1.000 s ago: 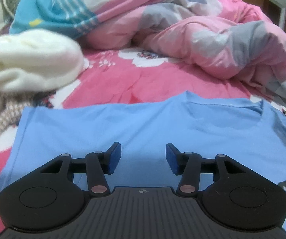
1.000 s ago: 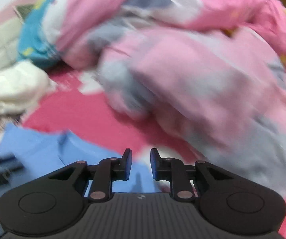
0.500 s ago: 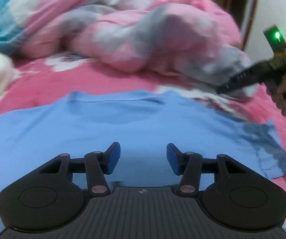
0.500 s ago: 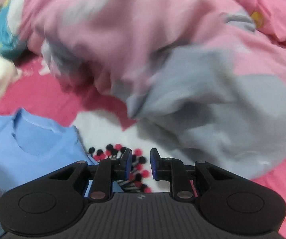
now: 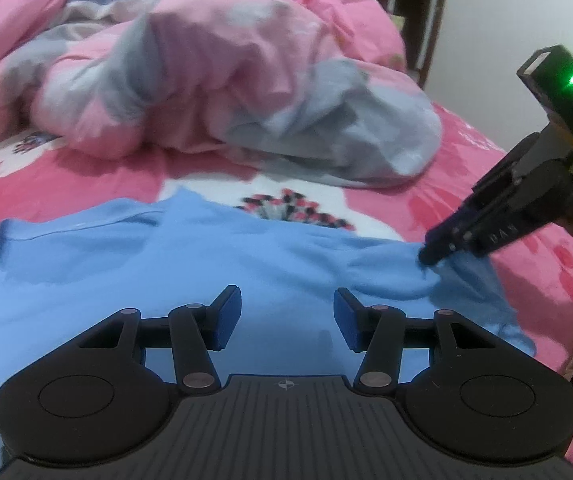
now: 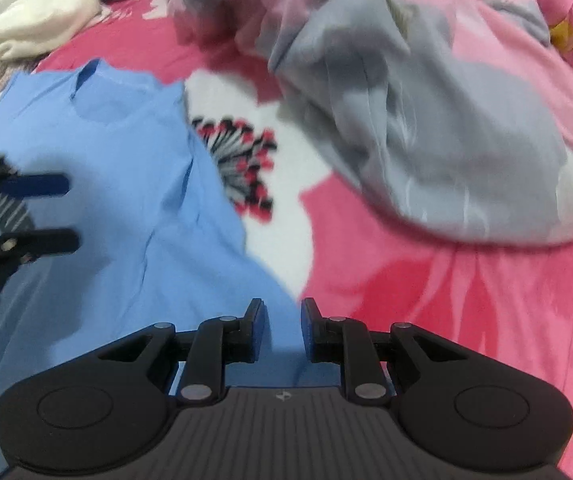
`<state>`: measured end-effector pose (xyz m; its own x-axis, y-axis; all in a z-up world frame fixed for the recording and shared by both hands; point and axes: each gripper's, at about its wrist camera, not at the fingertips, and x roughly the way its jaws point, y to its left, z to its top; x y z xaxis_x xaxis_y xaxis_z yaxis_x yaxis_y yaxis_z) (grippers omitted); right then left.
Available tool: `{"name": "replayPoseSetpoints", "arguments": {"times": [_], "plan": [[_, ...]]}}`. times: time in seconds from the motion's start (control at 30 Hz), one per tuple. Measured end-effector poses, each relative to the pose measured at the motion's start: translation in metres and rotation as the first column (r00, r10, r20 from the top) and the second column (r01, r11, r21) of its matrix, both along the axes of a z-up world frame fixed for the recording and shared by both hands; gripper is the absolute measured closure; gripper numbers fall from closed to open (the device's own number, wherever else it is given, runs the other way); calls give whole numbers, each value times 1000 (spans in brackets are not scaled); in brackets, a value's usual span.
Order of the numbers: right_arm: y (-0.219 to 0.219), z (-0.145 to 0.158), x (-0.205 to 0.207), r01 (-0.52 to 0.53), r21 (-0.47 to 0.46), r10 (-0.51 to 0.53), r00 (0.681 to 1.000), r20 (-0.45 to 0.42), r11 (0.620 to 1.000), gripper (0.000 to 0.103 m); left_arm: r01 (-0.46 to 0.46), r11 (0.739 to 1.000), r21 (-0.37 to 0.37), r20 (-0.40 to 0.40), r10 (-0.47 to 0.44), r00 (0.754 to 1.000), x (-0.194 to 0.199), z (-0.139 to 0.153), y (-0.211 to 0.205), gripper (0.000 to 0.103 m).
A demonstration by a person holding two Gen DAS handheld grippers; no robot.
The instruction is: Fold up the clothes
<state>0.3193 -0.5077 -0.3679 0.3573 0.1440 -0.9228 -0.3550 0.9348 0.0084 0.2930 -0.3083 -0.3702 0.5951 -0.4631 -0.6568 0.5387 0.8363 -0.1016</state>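
**Mia:** Where is the blue shirt (image 5: pixel 190 264) lying?

**Tom:** It is lying flat on the pink bedsheet (image 5: pixel 466 168), with the big pink blanket (image 5: pixel 214 76) sitting just behind it.

**Mia:** What is the left gripper (image 5: pixel 287 316) doing?

**Tom:** It is hanging over the middle of the shirt with its jaws apart. It is holding nothing.

**Mia:** And the right gripper (image 5: pixel 426 257)?

**Tom:** Its tip is poking at the sleeve, where the cloth is bunching up. Its jaws are showing a small gap, and I am not seeing cloth pinched between them.

**Mia:** What could be going wrong?

**Tom:** I think the sleeve might be slipping away, because the cloth is thin. It might also be wrinkling more if the tip is pushing instead of pinching.
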Motion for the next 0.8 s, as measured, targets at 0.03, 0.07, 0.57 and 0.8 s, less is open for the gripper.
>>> {"name": "replayPoseSetpoints", "arguments": {"times": [0.03, 0.07, 0.57, 0.8], "plan": [[0, -1, -4, -13, -5, 13, 1000, -16, 1000, 82, 10, 1000, 6, 0, -10, 1000, 0, -2, -6, 52], [0, -2, -9, -25, -11, 25, 999, -32, 1000, 82, 17, 1000, 10, 3, -17, 1000, -1, -4, -12, 52], [-27, 0, -5, -24, -73, 25, 1000, 13, 997, 65, 109, 992, 57, 15, -110, 994, -5, -16, -48, 52], [-22, 23, -37, -103, -41, 106, 990, 95, 994, 95, 121, 990, 79, 17, -123, 992, -10, -21, -56, 52]]}}
